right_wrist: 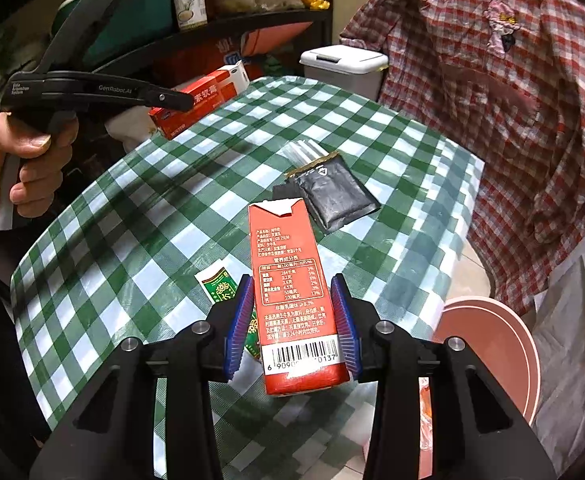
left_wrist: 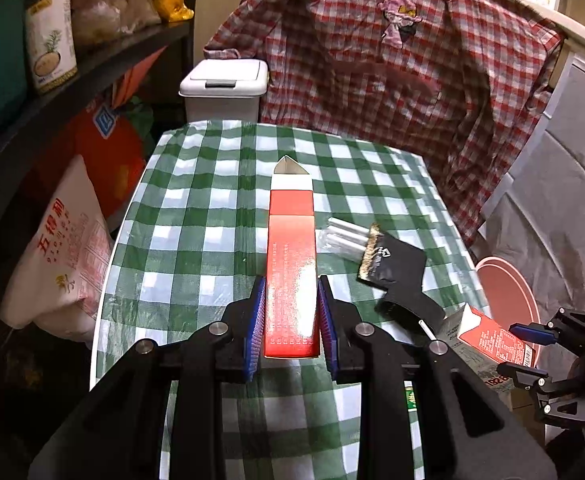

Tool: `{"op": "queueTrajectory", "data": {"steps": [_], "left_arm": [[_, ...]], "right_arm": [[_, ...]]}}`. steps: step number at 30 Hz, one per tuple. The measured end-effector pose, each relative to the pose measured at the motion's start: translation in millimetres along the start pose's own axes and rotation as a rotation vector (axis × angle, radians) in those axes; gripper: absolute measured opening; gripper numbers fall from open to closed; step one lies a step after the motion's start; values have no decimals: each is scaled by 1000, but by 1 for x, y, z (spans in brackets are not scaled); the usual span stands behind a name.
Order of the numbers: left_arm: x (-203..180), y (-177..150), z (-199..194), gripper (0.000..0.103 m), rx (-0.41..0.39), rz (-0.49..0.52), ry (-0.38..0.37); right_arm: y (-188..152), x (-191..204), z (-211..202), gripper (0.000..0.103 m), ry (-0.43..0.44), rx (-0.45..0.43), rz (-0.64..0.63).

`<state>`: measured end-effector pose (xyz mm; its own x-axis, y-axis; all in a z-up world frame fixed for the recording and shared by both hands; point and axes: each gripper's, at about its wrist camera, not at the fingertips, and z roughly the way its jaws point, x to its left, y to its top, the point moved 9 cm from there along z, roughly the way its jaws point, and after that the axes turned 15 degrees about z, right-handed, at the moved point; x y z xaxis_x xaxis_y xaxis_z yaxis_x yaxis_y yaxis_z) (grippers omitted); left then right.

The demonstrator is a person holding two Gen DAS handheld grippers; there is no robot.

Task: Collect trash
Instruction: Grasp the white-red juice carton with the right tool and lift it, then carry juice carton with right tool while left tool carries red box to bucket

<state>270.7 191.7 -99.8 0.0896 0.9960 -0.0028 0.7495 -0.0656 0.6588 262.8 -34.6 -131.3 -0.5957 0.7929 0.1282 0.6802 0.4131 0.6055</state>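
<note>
Left tool (left_wrist: 291, 312): blue-padded fingers clenched on a long, narrow red-and-white cardboard box (left_wrist: 291, 264), held lengthwise above the bench, its pointed open flap at the far end.

Right tool (right_wrist: 292, 322): pads pressed against both sides of a red milk carton (right_wrist: 292, 300) with a torn top, a nutrition panel and a barcode facing up; the carton is carried clear of the cloth. No earlier view to compare.

Bench (right_wrist: 140, 216): covered in a green-and-white checked plastic cloth. Lying on it:
- a crumpled black foil pouch (right_wrist: 336, 194) with a torn gold edge, near the middle;
- a clear plastic wrapper (right_wrist: 304, 150) touching the pouch's far side;
- a small green-and-white sachet (right_wrist: 218, 286), just left of the right tool's fingers.

A person's hand (right_wrist: 24, 160) grips the left tool's handle at the left of the right wrist view.

Beyond the bench's far edge: a white lidded bin (left_wrist: 224, 88), lid down. To its right, a red checked shirt (left_wrist: 392, 60) draped over furniture. Right of the bench, lower down, a pink round basin (right_wrist: 492, 360).
</note>
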Motion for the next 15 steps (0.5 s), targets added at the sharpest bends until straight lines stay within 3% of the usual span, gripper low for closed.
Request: {"op": "queueTrajectory", "data": {"steps": [7, 15], "left_arm": [[-16, 5, -20, 25, -35, -8, 3], [-36, 14, -48, 25, -99, -6, 33]], "right_arm": [[4, 2, -31, 40, 9, -64, 30], [23, -11, -75, 40, -3, -195, 100]]}}
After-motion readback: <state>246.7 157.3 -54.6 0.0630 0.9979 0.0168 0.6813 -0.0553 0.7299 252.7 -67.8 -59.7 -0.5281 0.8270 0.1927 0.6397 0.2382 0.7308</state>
